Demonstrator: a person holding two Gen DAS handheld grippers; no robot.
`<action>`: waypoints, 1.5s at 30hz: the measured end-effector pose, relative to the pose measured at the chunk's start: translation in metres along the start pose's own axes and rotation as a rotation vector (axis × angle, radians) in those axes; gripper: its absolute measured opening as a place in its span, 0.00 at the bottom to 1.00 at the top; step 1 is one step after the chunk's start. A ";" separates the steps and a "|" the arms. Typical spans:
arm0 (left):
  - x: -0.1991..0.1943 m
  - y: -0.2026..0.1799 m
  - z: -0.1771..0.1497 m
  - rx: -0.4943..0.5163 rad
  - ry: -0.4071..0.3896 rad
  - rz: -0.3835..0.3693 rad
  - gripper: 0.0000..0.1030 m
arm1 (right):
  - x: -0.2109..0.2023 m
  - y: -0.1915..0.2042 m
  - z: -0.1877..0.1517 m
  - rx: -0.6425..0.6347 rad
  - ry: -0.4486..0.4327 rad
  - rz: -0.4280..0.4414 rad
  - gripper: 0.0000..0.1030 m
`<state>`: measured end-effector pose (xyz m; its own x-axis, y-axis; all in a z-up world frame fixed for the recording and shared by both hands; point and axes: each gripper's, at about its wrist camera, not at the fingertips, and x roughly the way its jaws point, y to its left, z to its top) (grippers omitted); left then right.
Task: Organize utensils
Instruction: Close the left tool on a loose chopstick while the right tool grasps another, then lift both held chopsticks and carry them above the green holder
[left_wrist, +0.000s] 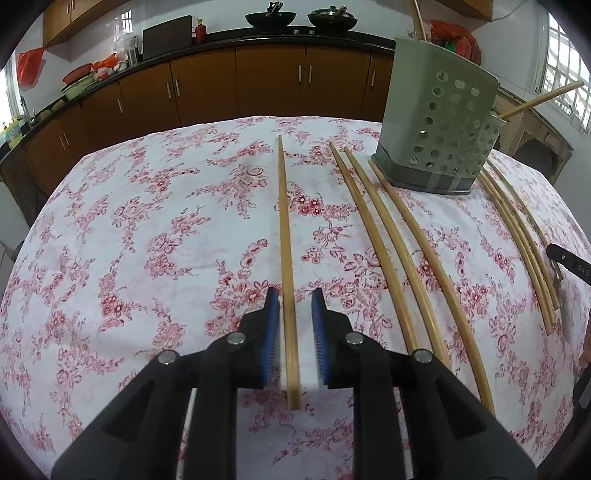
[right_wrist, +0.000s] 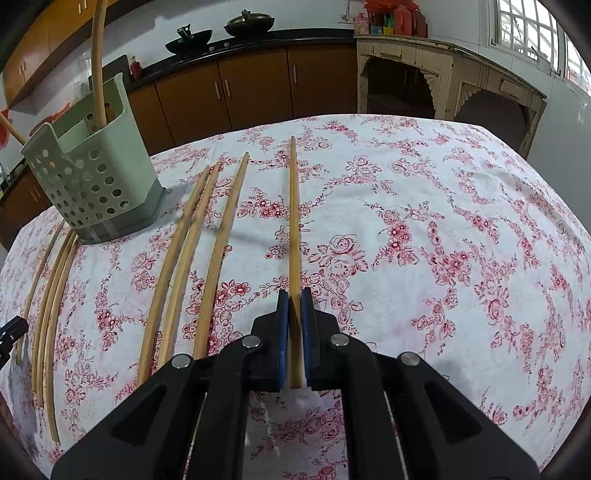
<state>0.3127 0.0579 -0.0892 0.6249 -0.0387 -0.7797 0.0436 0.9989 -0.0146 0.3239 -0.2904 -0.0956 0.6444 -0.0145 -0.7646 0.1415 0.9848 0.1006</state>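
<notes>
Your left gripper (left_wrist: 293, 317) stands a little way open, with a chopstick (left_wrist: 286, 236) lying between the blue pads but clear of both; nothing is held there. That stick's long axis runs straight up the middle of the left wrist frame, in line with the jaws, so closing would take it near its lower end. Your right gripper (right_wrist: 294, 317) is closed tight on its own chopstick (right_wrist: 294, 221), which likewise runs straight up the centre of the right wrist frame.

The green perforated holder (left_wrist: 436, 122) sits at the upper right of the left view and the upper left of the right view, so it lies between your two hands; neither looks clearly nearer. More chopsticks (left_wrist: 388, 258) lie loose on the floral tablecloth (left_wrist: 147, 221) between each gripper and the holder, all pointing roughly towards it.

Whether the right stick rests on the cloth or is lifted I cannot tell. The holder's inside is mostly hidden, and a stick standing in it is cut off by the top of the frame
</notes>
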 end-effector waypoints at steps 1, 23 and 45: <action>0.000 0.001 0.000 -0.001 0.000 0.000 0.20 | 0.000 0.000 0.000 0.000 0.000 0.000 0.08; -0.009 0.001 -0.006 -0.016 0.002 0.022 0.16 | -0.001 0.000 -0.004 0.014 0.001 0.014 0.08; -0.043 0.012 0.007 -0.014 -0.046 -0.003 0.07 | -0.055 -0.004 0.009 0.021 -0.137 0.041 0.07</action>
<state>0.2915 0.0710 -0.0513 0.6602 -0.0424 -0.7499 0.0348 0.9991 -0.0259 0.2948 -0.2955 -0.0485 0.7465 0.0009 -0.6654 0.1279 0.9812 0.1448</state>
